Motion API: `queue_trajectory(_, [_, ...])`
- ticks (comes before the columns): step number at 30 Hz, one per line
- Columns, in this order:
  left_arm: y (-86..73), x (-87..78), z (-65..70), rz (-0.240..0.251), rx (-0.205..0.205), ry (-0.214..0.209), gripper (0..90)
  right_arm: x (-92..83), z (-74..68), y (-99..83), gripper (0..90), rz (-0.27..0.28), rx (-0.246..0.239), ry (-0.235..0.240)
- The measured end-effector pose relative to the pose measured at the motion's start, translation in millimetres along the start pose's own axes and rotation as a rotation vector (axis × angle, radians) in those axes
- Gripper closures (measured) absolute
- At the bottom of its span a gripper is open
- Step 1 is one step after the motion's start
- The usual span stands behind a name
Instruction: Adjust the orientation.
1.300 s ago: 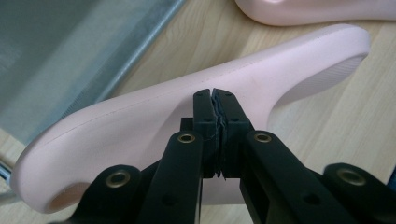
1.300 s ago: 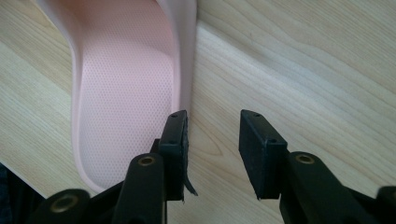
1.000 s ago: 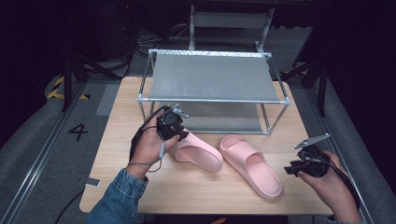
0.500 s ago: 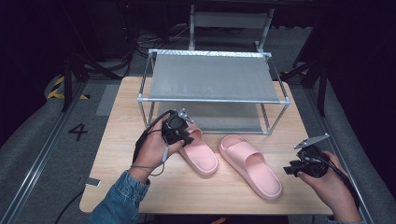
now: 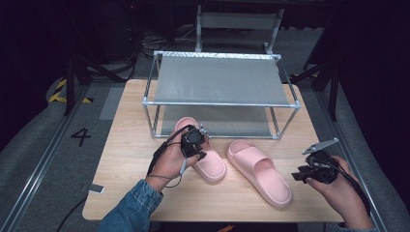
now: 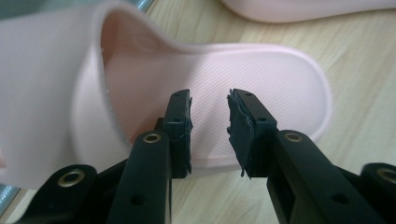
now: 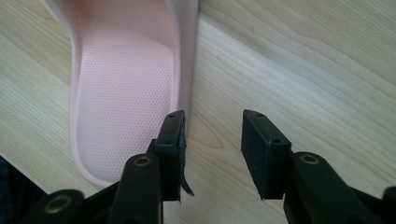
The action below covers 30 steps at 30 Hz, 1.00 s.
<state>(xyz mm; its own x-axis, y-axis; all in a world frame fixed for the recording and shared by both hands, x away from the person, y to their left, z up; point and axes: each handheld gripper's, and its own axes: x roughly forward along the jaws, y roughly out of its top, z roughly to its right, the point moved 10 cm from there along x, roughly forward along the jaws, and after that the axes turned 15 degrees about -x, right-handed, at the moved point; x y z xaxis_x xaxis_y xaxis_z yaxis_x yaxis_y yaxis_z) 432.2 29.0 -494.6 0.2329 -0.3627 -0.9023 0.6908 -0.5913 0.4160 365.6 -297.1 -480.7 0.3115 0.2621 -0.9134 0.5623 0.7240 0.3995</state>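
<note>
Left pink slipper (image 5: 205, 154) on the table (image 5: 130, 145) just before the rack (image 5: 220, 79), our left gripper (image 6: 210, 133) over its heel, jaws apart, grasping nothing, right gripper (image 7: 212, 149) released beside the right pink slipper (image 7: 126, 88).

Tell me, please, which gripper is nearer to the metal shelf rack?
Left. The left gripper sits over a pink slipper just before the metal shelf rack; the right gripper hangs near the table's front right corner, well away.

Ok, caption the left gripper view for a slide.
Left tool open above the heel of a pink slipper on the wooden table.
</note>
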Motion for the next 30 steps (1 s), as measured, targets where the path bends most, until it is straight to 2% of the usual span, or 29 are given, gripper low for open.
queue_trajectory(4, [-3.0,3.5,-6.7,-0.008,-0.033,0.04,71.1,2.5,-1.0,2.4,61.2,-0.002,-0.014,0.003])
queue_trajectory(9, [-11.1,-0.6,-13.9,-0.026,-0.083,0.045,72.6,3.3,-0.6,6.1,61.0,0.002,-0.024,0.007])
queue_trajectory(13, [-20.5,-8.0,-25.1,-0.043,-0.112,0.109,70.2,4.5,1.2,10.6,60.9,0.007,-0.034,0.008])
queue_trajectory(16, [-24.1,-12.3,-29.8,-0.032,-0.136,0.105,69.6,6.4,1.5,15.6,60.9,0.007,-0.044,0.012])
queue_trajectory(20, [-33.5,-21.8,-43.9,-0.032,-0.181,0.107,67.7,9.6,0.2,22.8,60.5,0.008,-0.064,0.019])
queue_trajectory(22, [-37.5,-25.1,-51.5,-0.029,-0.198,0.126,67.1,10.1,0.1,24.0,60.4,0.008,-0.067,0.02])
queue_trajectory(25, [-41.8,-29.9,-60.6,-0.025,-0.219,0.179,65.0,10.7,0.3,26.7,60.2,0.01,-0.073,0.021])
queue_trajectory(29, [-43.2,-33.5,-57.0,-0.024,-0.228,0.142,60.4,11.1,0.5,28.7,60.2,0.011,-0.075,0.02])
queue_trajectory(30, [-43.6,-34.1,-54.2,-0.024,-0.225,0.12,59.3,11.5,0.1,29.0,60.2,0.01,-0.079,0.023])
